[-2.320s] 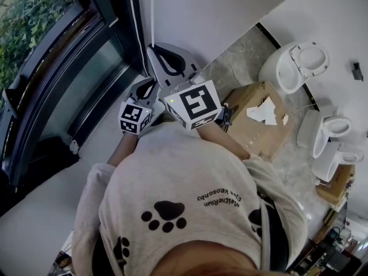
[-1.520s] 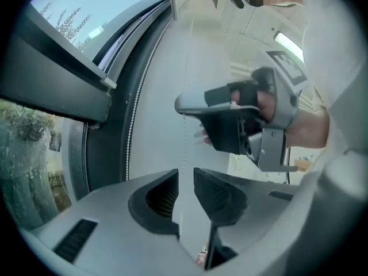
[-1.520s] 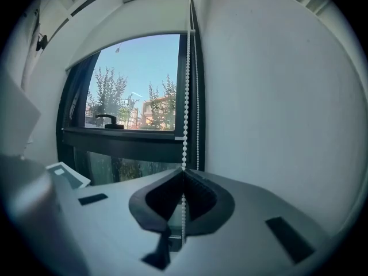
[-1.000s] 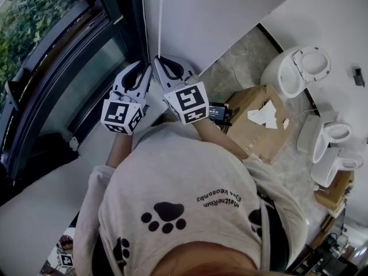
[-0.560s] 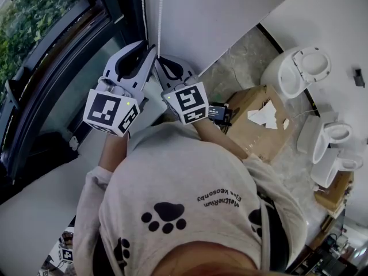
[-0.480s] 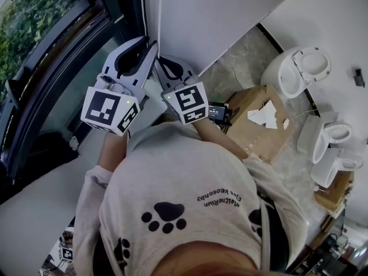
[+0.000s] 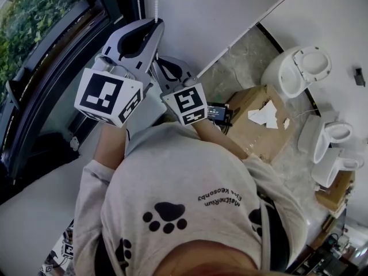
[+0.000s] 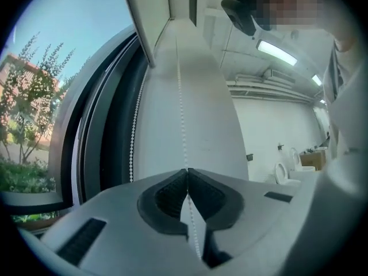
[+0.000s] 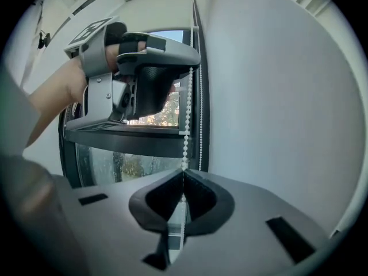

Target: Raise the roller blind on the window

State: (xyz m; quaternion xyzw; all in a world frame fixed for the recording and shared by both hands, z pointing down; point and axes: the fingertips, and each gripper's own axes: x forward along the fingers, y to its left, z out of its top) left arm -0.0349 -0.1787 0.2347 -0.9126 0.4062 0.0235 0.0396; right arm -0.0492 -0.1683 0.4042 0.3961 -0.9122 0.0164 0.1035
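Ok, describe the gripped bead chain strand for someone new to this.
By the dark window frame, beside the white wall, hang two bead chain strands. The neighbour hangs free nearer the frame; the held strand alone sits in the right gripper and the left gripper, whose jaws have just been closing on it.

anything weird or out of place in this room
The window looks fine. The odd part is the floor: a toilet and two more sit crowded along the wall, next to a cardboard box whose top is torn open with white paper showing.

Left tool (image 8: 187, 169) just closed, above clamped right tool (image 9: 183, 172)
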